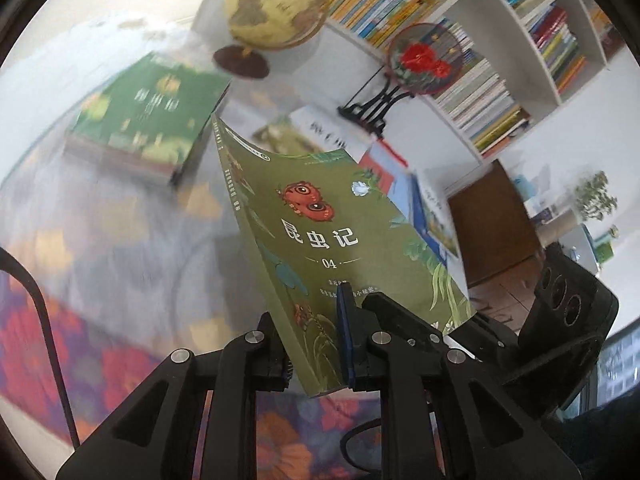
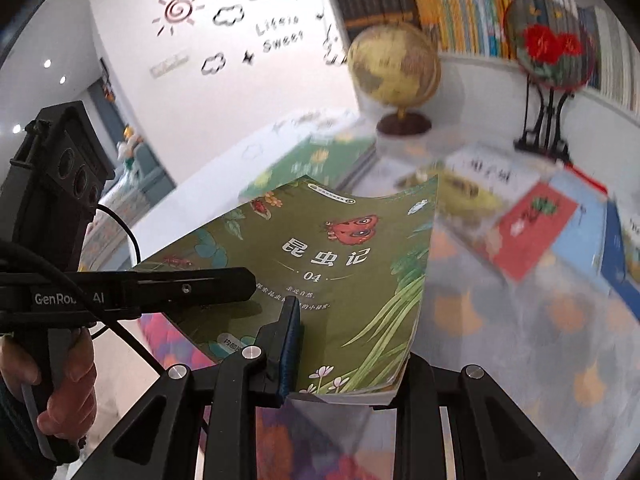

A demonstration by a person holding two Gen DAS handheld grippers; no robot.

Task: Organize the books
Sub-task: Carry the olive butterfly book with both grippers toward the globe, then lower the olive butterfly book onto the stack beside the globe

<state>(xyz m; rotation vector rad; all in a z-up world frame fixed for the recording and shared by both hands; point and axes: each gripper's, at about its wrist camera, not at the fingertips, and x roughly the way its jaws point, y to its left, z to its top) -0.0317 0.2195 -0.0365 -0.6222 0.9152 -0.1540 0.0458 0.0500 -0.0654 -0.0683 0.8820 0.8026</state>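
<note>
A white bookcase (image 1: 516,44) filled with rows of coloured spines is seen behind the table, whose floral cloth (image 1: 132,216) is much blurred in both views. On the cloth a thick stack of books with a green cover (image 1: 148,112) on top is laid to one side, and several loose books, among them a red one (image 2: 534,228) and a blue one (image 2: 600,236), are spread flat near the bookcase; their titles cannot be read through the blur. A yellowed globe (image 2: 394,62) on a dark round base is stood between the stack and the loose books, and a round embroidered fan (image 2: 550,50) with red flowers is held upright on a black stand just beside it. The olive-green paperback (image 1: 344,240), marked with an insect, Chinese title characters and "04", is held clear of the table, tilted and slightly bowed, between the two tools. Its lower edge is clamped by the left gripper (image 1: 316,352), whose blue-padded fingers are pressed against the front and back covers near the spine. The bottom edge nearer the fore-edge appears to be clamped by the right gripper (image 2: 340,356) as well, although only its blue-padded finger on the cover is visible, the other being hidden beneath the pages. In the right wrist view the left tool's handle is seen gripped by a hand (image 2: 60,384).
</note>
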